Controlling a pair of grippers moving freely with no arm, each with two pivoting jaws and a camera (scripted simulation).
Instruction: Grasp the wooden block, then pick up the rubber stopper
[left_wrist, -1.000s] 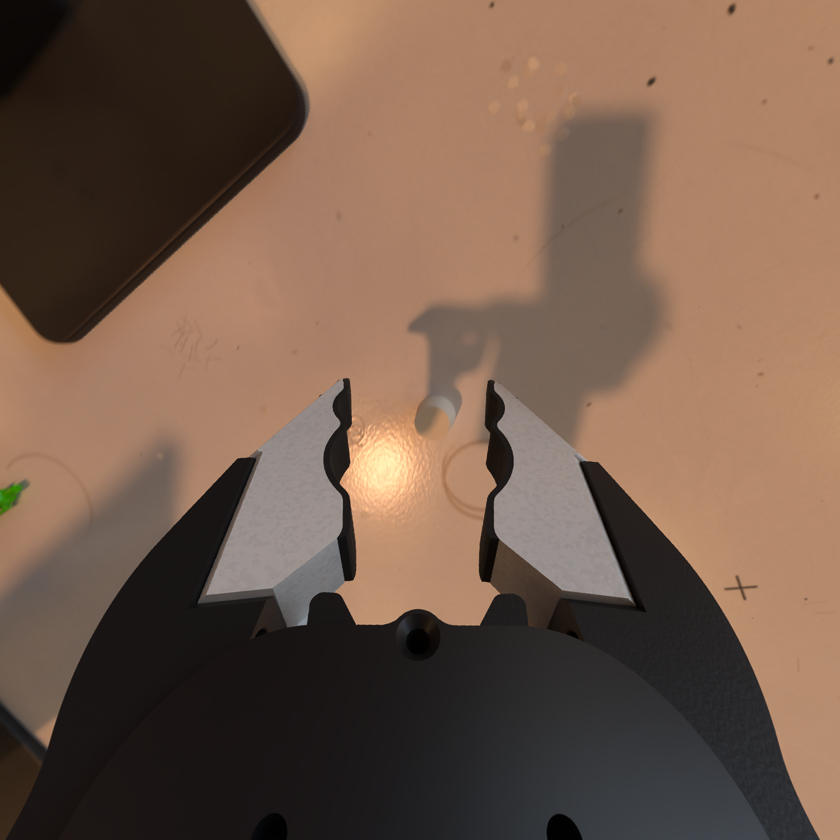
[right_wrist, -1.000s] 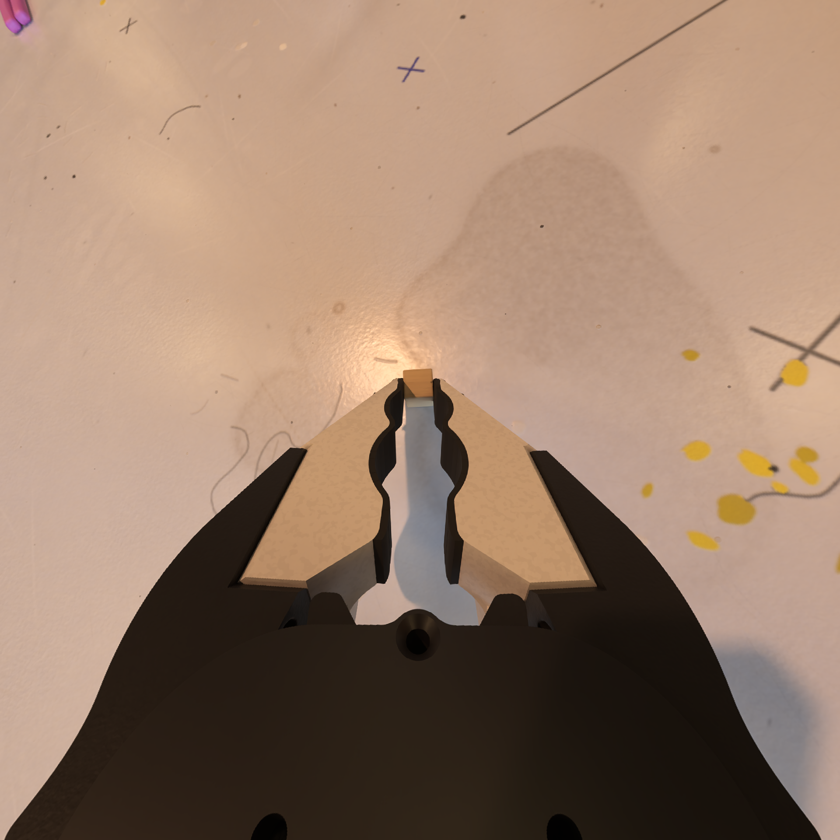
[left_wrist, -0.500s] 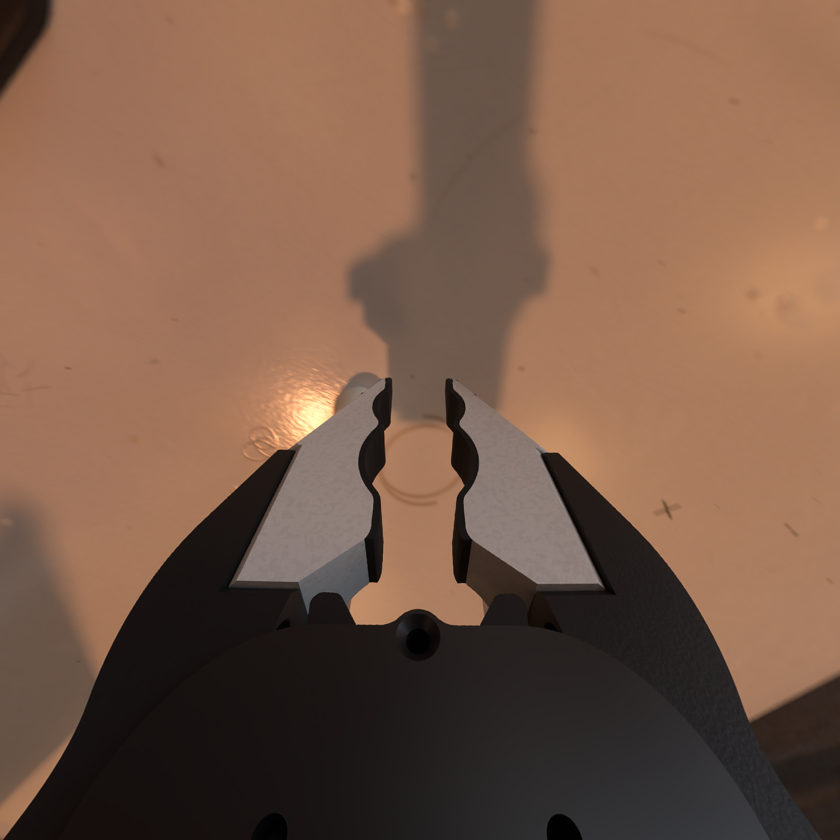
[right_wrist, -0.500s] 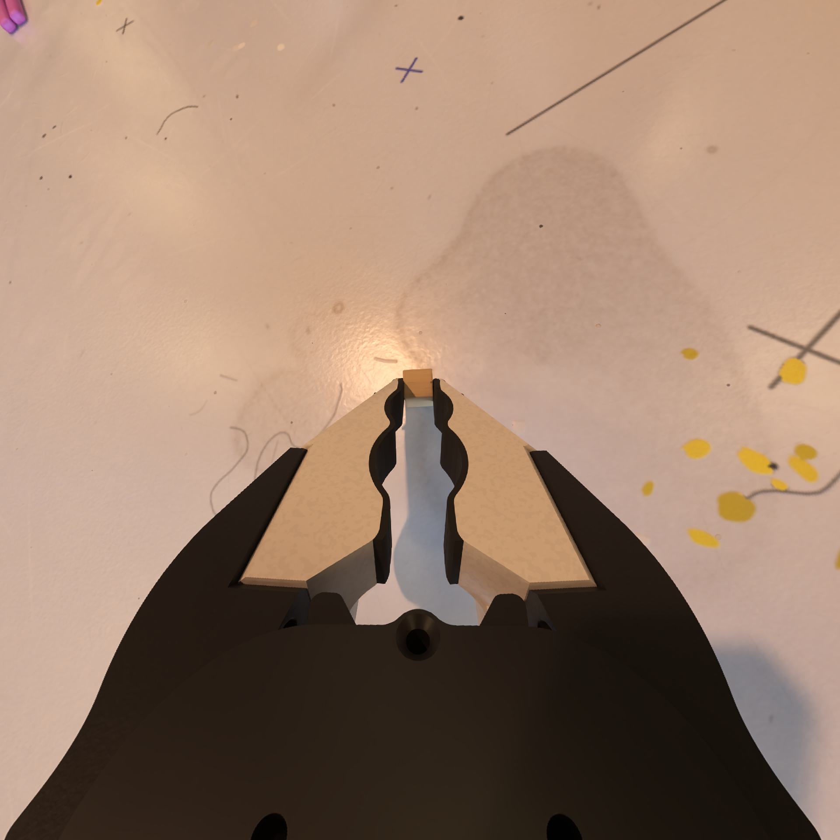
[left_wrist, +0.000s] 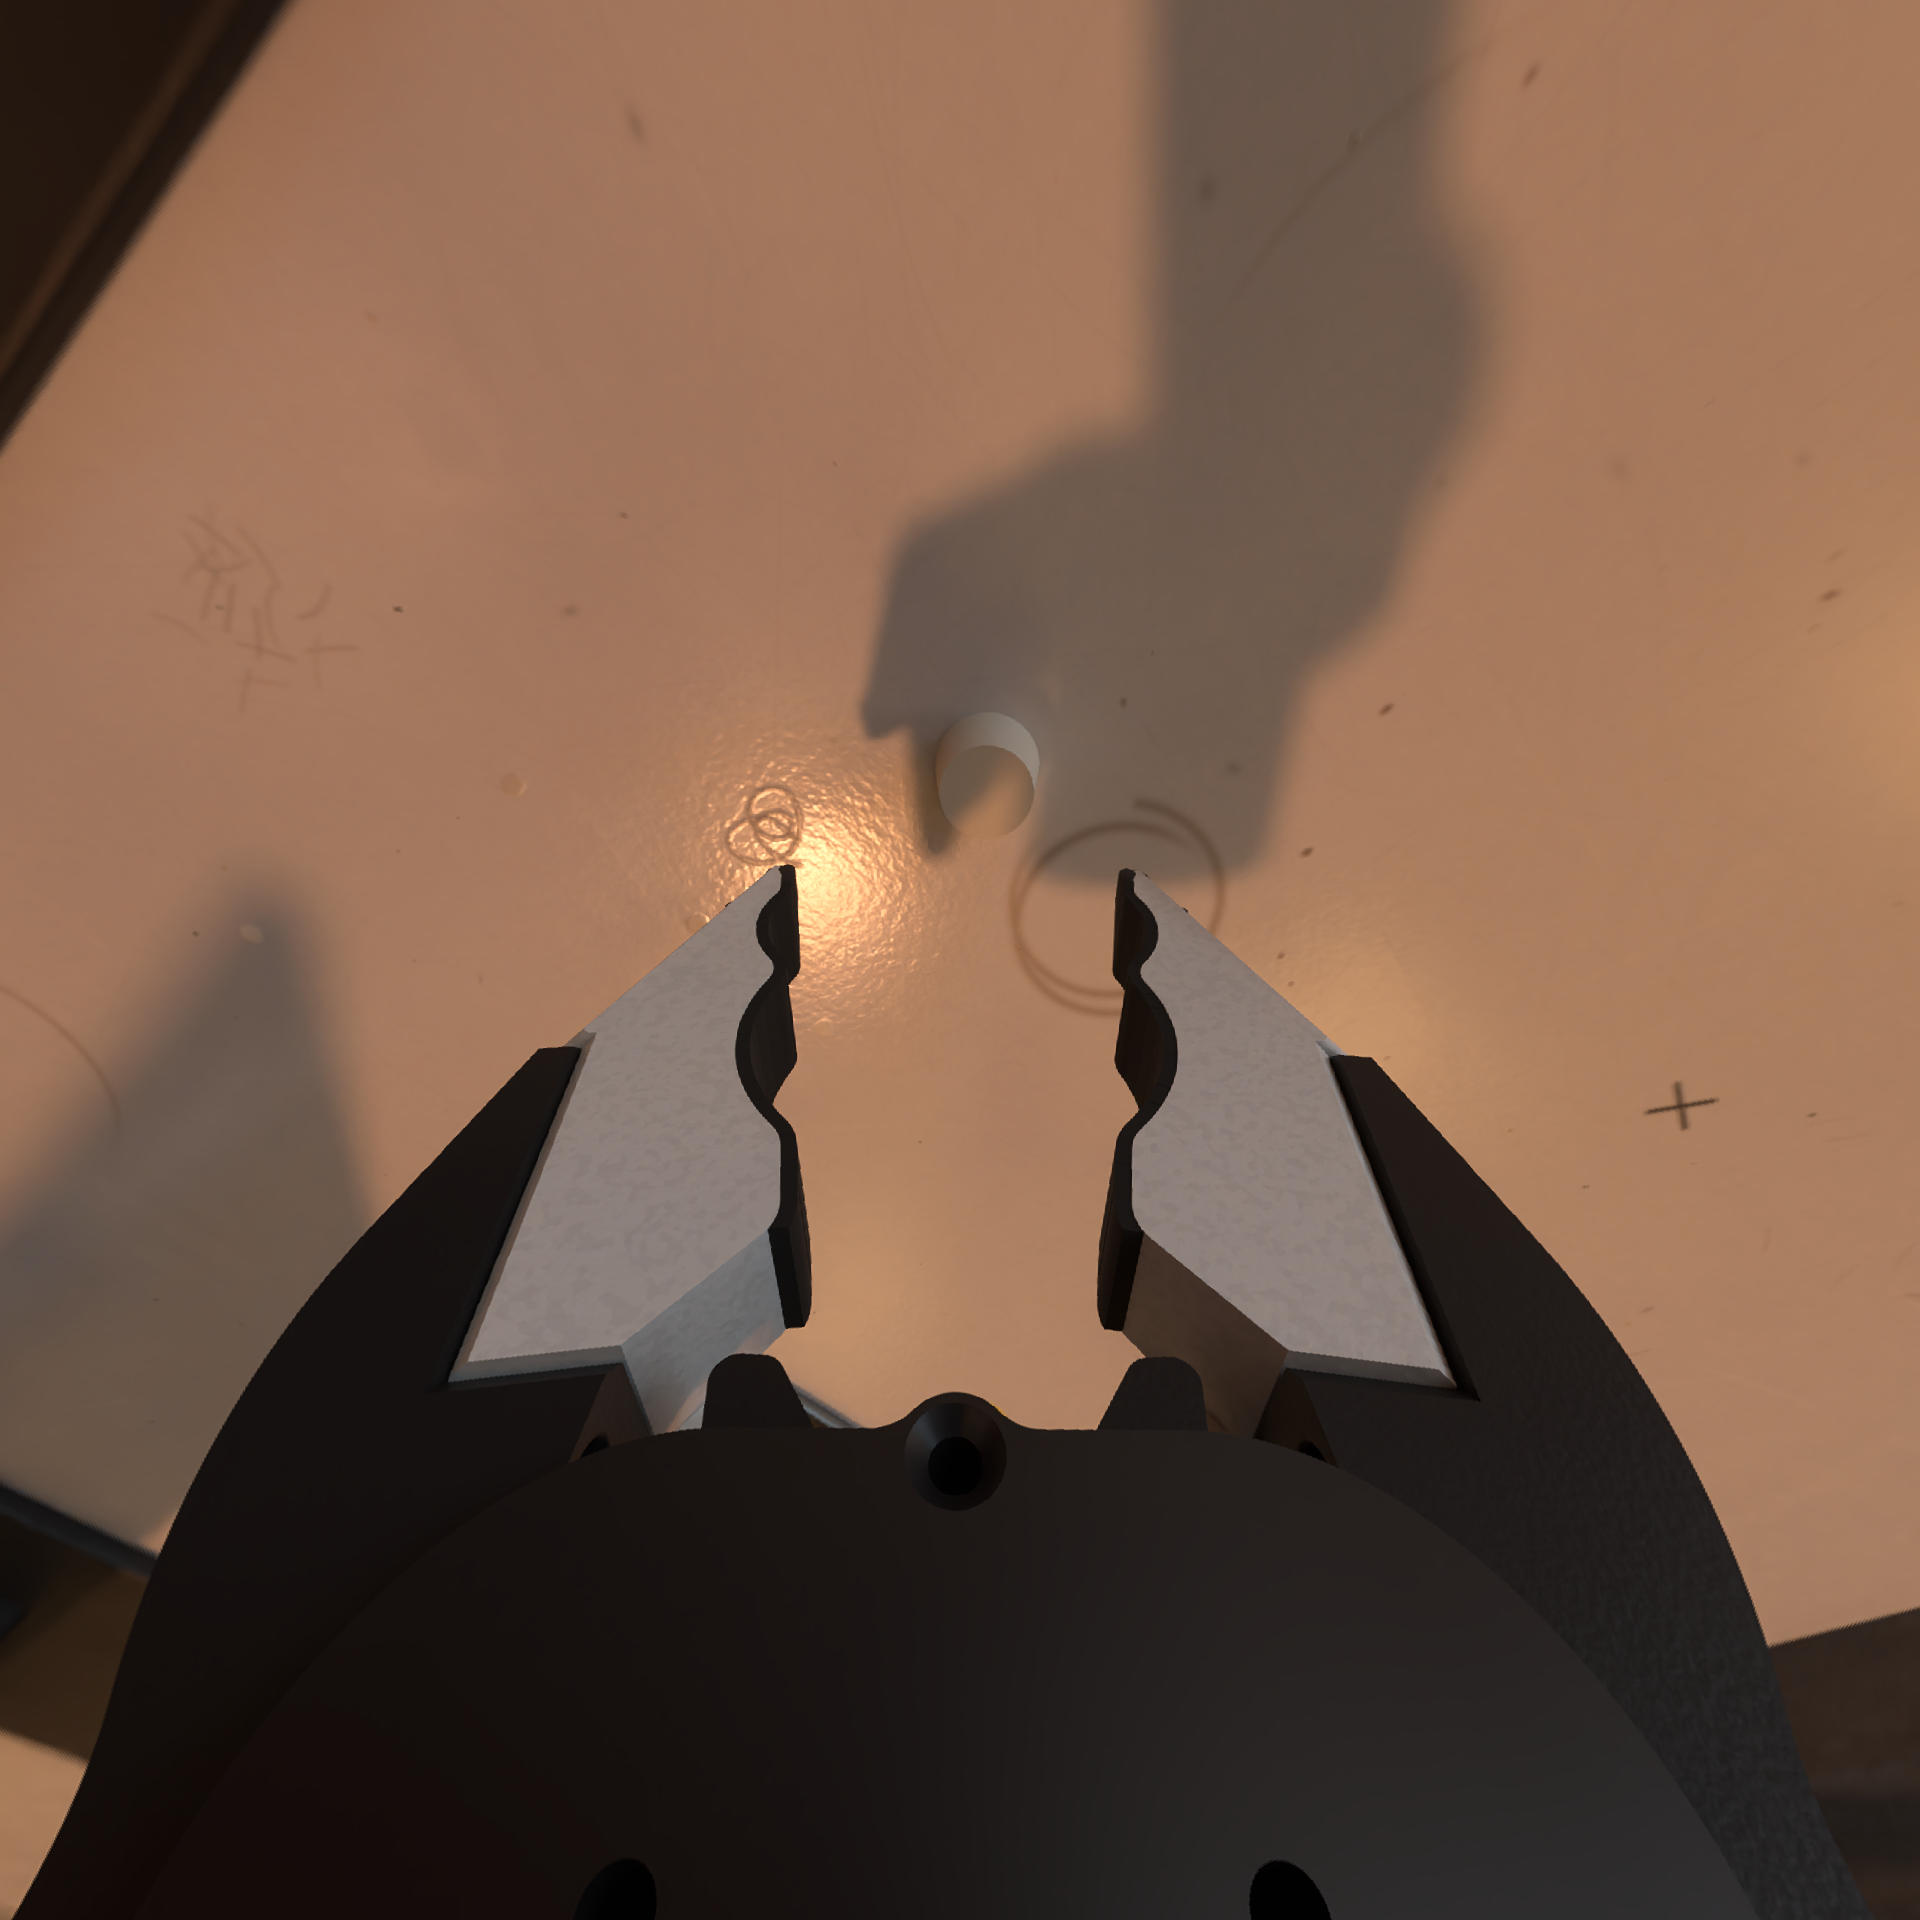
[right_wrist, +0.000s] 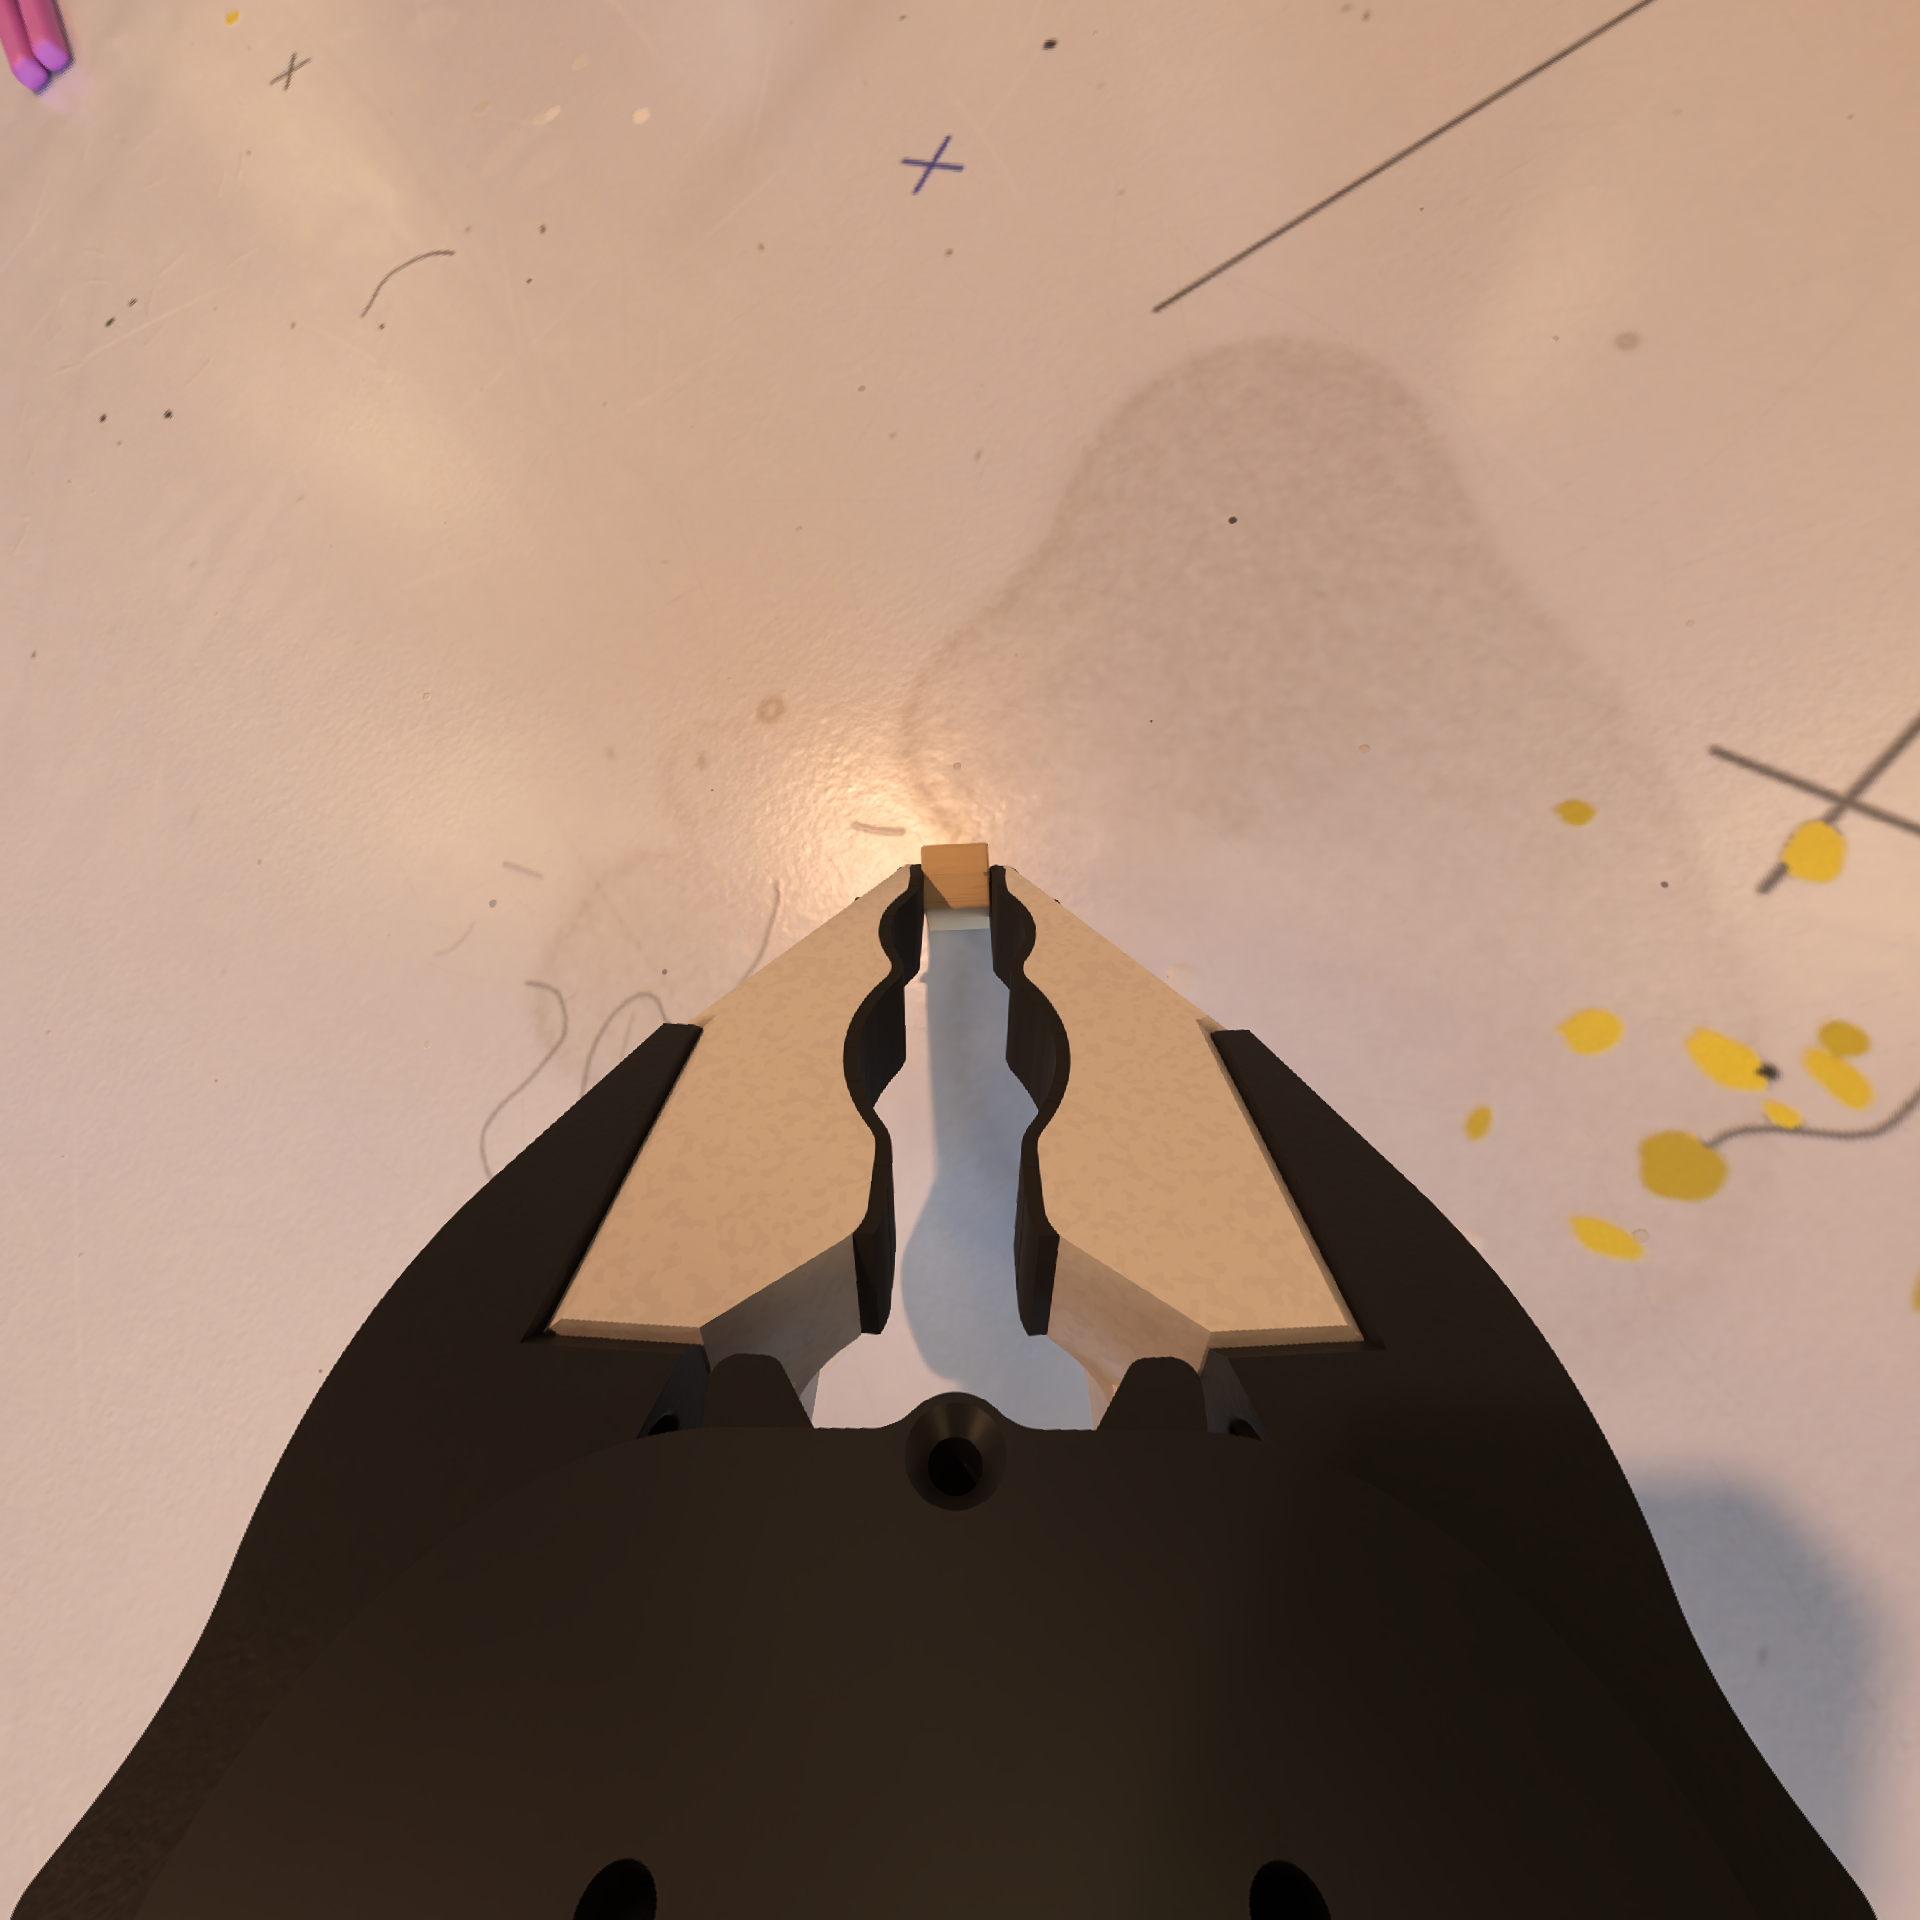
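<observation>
In the right wrist view my right gripper (right_wrist: 956, 883) is shut on a small wooden block (right_wrist: 956, 873), pinched between the fingertips above the pale table. In the left wrist view a small white rubber stopper (left_wrist: 985, 771) lies on the table, just beyond the fingertips and slightly right of centre between them. My left gripper (left_wrist: 954, 883) is open and empty, held above the table, its jaws wide apart.
A dark table edge (left_wrist: 94, 187) runs along the top left of the left wrist view, and another dark edge (left_wrist: 1849, 1683) shows at the lower right. A pink object (right_wrist: 36, 47) lies at the far top left of the right wrist view. Yellow paint spots (right_wrist: 1683, 1164) mark the table at right.
My left gripper had narrowed with the stopper beside its left fingertip; now it has opened wide and pulled back, and the stopper lies ahead between the tips. The right gripper holds still.
</observation>
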